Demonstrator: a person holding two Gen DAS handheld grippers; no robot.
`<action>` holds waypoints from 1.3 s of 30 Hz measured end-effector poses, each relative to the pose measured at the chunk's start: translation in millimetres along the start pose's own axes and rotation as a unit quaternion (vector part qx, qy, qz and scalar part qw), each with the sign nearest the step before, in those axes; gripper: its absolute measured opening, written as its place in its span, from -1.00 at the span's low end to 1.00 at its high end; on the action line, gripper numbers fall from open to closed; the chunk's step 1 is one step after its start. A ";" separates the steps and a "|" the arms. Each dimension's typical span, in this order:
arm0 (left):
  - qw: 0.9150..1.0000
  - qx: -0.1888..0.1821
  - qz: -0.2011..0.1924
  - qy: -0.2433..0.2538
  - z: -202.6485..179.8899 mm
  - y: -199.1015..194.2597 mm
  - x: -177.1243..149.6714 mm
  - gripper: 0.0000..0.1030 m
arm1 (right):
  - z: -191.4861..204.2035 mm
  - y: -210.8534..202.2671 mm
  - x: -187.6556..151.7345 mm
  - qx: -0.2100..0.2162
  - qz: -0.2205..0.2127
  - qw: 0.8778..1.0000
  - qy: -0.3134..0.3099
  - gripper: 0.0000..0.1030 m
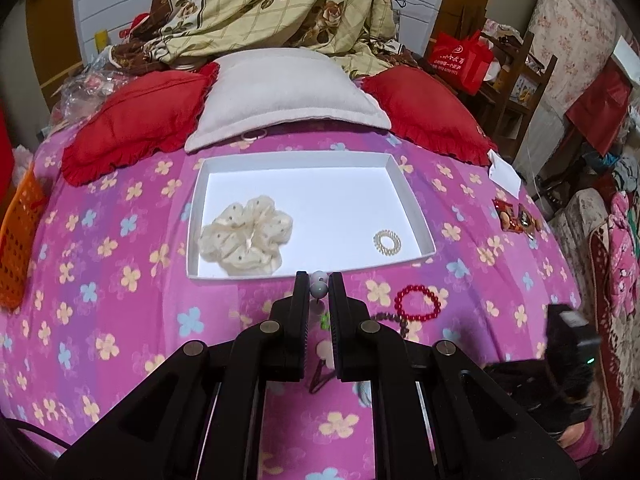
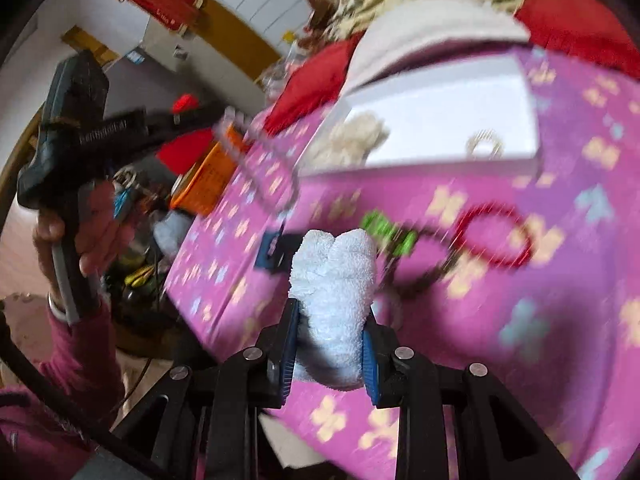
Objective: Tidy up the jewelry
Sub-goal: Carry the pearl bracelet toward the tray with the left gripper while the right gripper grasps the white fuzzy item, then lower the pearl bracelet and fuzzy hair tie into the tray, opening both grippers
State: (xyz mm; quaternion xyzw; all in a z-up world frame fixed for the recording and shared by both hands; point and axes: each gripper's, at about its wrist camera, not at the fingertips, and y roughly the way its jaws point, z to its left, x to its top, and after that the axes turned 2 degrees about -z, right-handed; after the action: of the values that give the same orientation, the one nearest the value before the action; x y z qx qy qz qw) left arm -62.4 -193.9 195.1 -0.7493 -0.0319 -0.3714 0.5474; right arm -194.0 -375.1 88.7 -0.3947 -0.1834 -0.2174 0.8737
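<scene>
A white tray [image 1: 416,216] lies on the pink flowered bed; it holds a cream scrunchie [image 1: 245,234] at its left and a small pearl coil bracelet [image 1: 387,242] at its right. My left gripper [image 1: 319,285] is shut on a pale bead bracelet [image 1: 319,289] just before the tray's near rim. In the blurred right wrist view that bracelet [image 2: 260,168] hangs from the left gripper [image 2: 224,120]. A red bead bracelet [image 1: 417,303] and a dark bead string [image 1: 394,318] lie on the bed right of the fingers. My right gripper [image 2: 330,336] is shut on a white fluffy scrunchie [image 2: 334,280].
Two red cushions [image 1: 132,124] and a white pillow [image 1: 288,92] lie behind the tray. An orange basket [image 1: 18,232] sits at the bed's left edge. Snack packets [image 1: 516,218] and a paper slip [image 1: 505,174] lie at the right. A green item [image 2: 388,232] lies near the red bracelet.
</scene>
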 end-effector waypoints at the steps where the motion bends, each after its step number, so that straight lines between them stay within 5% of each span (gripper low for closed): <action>1: 1.000 0.003 -0.001 0.002 -2.4 2.8 3.1 -0.84 | -2.8 -3.1 6.1 -0.003 -0.006 1.000 0.000 -0.48; 14: 1.000 -0.001 0.007 0.001 -31.9 75.3 44.9 -0.84 | -42.6 -0.9 99.1 -0.128 -0.089 0.988 0.010 -0.47; 25: 0.997 0.036 0.044 -0.059 19.6 162.5 39.1 -0.84 | -83.5 67.1 153.0 -0.200 -0.051 0.978 -0.022 -0.47; 37: 0.992 0.034 0.043 -0.115 55.2 184.7 30.2 -0.84 | -93.9 115.4 163.6 -0.265 -0.016 0.961 -0.079 -0.46; 39: 0.992 0.036 0.037 -0.113 53.0 183.3 26.9 -0.63 | -94.0 116.1 163.2 -0.267 -0.015 0.960 -0.084 -0.40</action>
State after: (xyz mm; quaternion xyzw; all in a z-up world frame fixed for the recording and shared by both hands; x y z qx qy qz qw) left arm 68.0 -231.9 58.4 -0.7668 -0.0785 -0.2626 0.5804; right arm 17.6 -416.9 39.8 -0.6281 -0.1976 -0.2377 0.7142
